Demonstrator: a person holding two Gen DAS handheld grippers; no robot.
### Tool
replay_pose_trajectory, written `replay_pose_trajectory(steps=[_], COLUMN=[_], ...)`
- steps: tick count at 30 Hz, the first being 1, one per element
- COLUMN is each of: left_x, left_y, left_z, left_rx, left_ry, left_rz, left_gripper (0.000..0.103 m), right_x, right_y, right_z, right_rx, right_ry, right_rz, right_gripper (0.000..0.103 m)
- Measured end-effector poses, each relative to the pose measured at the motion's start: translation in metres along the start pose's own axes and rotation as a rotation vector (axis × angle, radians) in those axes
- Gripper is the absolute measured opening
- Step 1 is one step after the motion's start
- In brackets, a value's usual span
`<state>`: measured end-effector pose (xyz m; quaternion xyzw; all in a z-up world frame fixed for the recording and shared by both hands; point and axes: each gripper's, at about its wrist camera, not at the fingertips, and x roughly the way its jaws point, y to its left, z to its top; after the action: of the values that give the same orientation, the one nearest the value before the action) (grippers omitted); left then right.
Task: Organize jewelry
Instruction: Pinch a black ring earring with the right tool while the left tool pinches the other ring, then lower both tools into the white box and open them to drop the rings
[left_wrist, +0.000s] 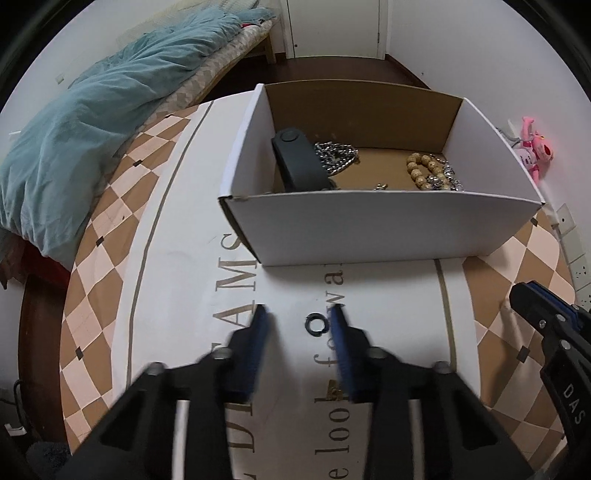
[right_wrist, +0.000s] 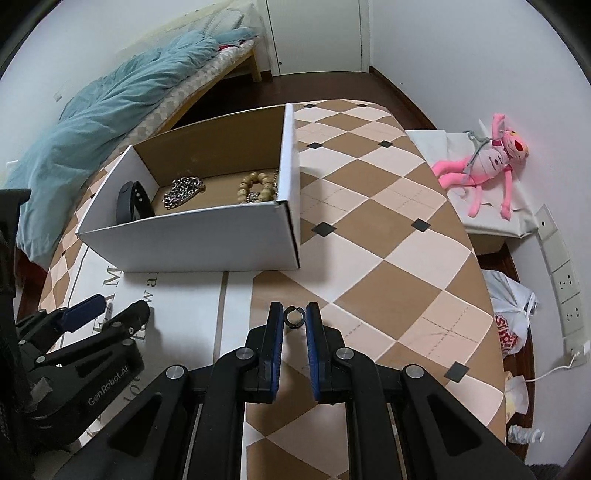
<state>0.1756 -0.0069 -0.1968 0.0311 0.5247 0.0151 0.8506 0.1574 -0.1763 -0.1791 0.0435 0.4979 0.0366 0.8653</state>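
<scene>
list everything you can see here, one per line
box: 1, white, on table
wristband: 1, black, box left end
chain: 1, silver, box middle
bead bracelet: 1, tan, box right end
ring: 1, dark, between right gripper's fingertips
ring: 1, dark, on the table
table: 1, checked cloth
plush toy: 1, pink, right
blanket: 1, teal, on bed
left gripper: open
right gripper: shut on ring

Open checkered tablecloth (right_wrist: 388, 236) runs wide along the table's right side, nothing blocking there. The white cardboard box (right_wrist: 192, 240) walls off the far-left part, its top open. Inside, a black wristband (right_wrist: 127, 201), silver chain (right_wrist: 183, 192) and wooden bead bracelet (right_wrist: 255, 186) crowd the floor.
</scene>
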Motion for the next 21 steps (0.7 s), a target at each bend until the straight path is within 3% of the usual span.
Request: replay_pose_trajectory(steps=[3,11,15,19,21], left_x=[-0.001,-0.02,-0.058,-0.069,-0.069], left_y=[-0.002,-0.002,0.003,0.011,0.012], left_z=[-0.002,0.001,0.023,0.059,0.078], left_rx=[0.0,-0.006,-0.013,-0.06,-0.06], left_ry=[-0.004,-0.031,-0.074,-0.033,-0.015], left_rz=[-0.014,-0.069,-0.146,-0.265,-0.286], left_gripper=[0.01,0.01,0.01,0.01,0.01], right_x=[-0.002,-0.017,-0.04,-0.055,-0.056], right_y=[-0.002,-0.003,-0.001,0.0,0.0], right_z=[0.001,0.006,0.017,0.046,0.063], right_rx=[0.01,0.037,0.05,0.078,0.091], right_ry=[-0.006,-0.03,-0.053,-0.058,-0.046], right_rz=[-0.002,0.033,0.092,0.194,0.239], right_gripper=[0.013,0.013,0.013,0.013,0.013])
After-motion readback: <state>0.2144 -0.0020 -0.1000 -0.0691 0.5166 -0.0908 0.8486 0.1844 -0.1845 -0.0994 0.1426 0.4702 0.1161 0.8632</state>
